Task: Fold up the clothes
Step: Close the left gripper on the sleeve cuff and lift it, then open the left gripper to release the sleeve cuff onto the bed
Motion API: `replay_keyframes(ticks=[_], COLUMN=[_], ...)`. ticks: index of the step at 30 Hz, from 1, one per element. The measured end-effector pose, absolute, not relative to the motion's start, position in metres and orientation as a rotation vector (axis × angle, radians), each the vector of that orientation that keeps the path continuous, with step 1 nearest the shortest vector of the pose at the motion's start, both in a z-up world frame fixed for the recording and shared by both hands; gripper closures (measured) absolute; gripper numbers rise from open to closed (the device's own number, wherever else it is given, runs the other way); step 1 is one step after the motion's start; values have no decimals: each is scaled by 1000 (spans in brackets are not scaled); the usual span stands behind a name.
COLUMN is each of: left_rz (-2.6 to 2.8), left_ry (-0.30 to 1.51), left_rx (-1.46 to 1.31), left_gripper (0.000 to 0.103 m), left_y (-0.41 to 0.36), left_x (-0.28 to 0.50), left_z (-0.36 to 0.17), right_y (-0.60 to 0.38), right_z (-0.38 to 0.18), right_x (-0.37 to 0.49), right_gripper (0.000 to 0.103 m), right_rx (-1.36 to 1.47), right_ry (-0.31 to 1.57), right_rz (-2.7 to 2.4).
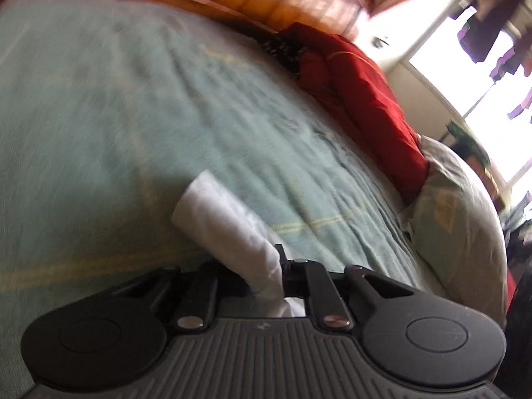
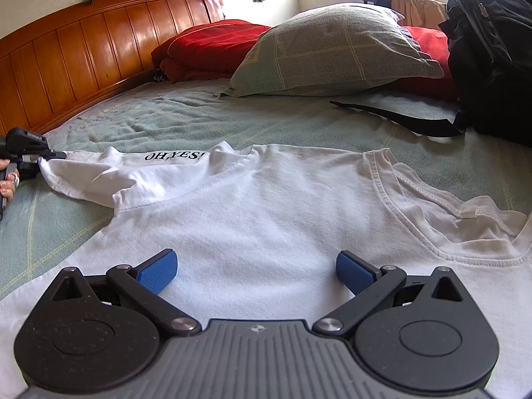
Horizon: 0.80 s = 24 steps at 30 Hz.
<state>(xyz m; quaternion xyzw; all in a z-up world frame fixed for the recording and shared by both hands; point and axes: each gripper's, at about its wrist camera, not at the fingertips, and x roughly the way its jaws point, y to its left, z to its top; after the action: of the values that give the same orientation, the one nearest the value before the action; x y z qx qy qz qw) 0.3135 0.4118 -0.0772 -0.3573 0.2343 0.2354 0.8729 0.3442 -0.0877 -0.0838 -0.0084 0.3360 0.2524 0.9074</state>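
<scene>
Folding has barely begun: beside the headboard (image 2: 83,50), our left gripper (image 2: 53,157) pinches the white T-shirt (image 2: 266,206)'s sleeve (image 1: 229,232); our right gripper (image 2: 256,271) hovers open above it.

The whole left wrist view is smeared by motion blur, so the sheet (image 1: 133,106) shows no clear weave and the dark shapes by the window (image 1: 482,33) at upper right cannot be told. The left gripper (image 1: 282,272) has its fingertips hidden by the white shirt (image 1: 226,226). In the right wrist view the backpack (image 2: 488,50) is cut by the right edge, the hand (image 2: 6,183) by the left edge, and the shirt's print (image 2: 173,156) is partly folded under.
</scene>
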Motion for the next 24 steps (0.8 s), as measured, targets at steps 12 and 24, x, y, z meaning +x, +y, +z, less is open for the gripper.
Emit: replay_keyframes(ticks=[12,24], left_rz=[347,417], left_ry=[280,358], left_rx=[-590,-646], left_gripper=[94,93], left_y=[402,431], left_x=[348,353], left_z=[10,-41], right_y=[-87,-85], right_z=[-84,-85], right_x=[345,344], right_gripper=[0,0], right_rx=[-17,-30], right_ry=[693,690], right_rz=[522,517])
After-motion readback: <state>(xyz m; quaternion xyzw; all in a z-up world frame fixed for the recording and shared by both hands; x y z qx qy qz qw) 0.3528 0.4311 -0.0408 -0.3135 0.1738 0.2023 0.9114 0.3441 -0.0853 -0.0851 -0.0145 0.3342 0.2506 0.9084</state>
